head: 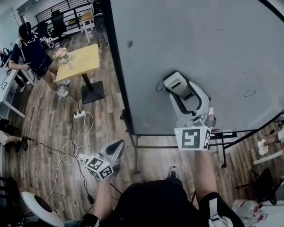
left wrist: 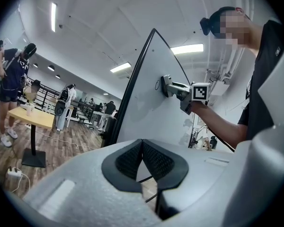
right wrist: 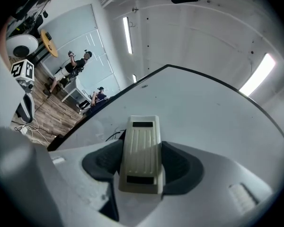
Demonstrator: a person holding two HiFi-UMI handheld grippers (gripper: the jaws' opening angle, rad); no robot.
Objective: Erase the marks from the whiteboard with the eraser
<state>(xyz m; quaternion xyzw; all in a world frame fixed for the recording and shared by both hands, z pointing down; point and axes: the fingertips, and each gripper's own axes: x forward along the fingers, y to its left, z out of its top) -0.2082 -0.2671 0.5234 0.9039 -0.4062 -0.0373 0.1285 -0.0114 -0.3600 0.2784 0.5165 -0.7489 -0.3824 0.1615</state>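
The whiteboard [head: 199, 46] stands upright in a black frame and fills the upper right of the head view. My right gripper [head: 181, 91] is shut on a cream ribbed eraser [head: 176, 84] and holds it flat against the board. A thin black curl [head: 159, 86] lies just left of the eraser, a small scribble [head: 130, 44] higher up, and an oval loop [head: 249, 93] far right. In the right gripper view the eraser [right wrist: 142, 150] sits between the pads over the board [right wrist: 208, 112]. My left gripper [head: 115, 150] hangs low, off the board, shut on nothing, its pads [left wrist: 132, 157] touching.
A yellow table [head: 80, 60] on a black foot stands left of the board, with a person [head: 33, 53] beside it. A power strip [head: 79, 114] and white cables run over the wood floor. The board's stand bars [head: 146, 147] cross near my feet.
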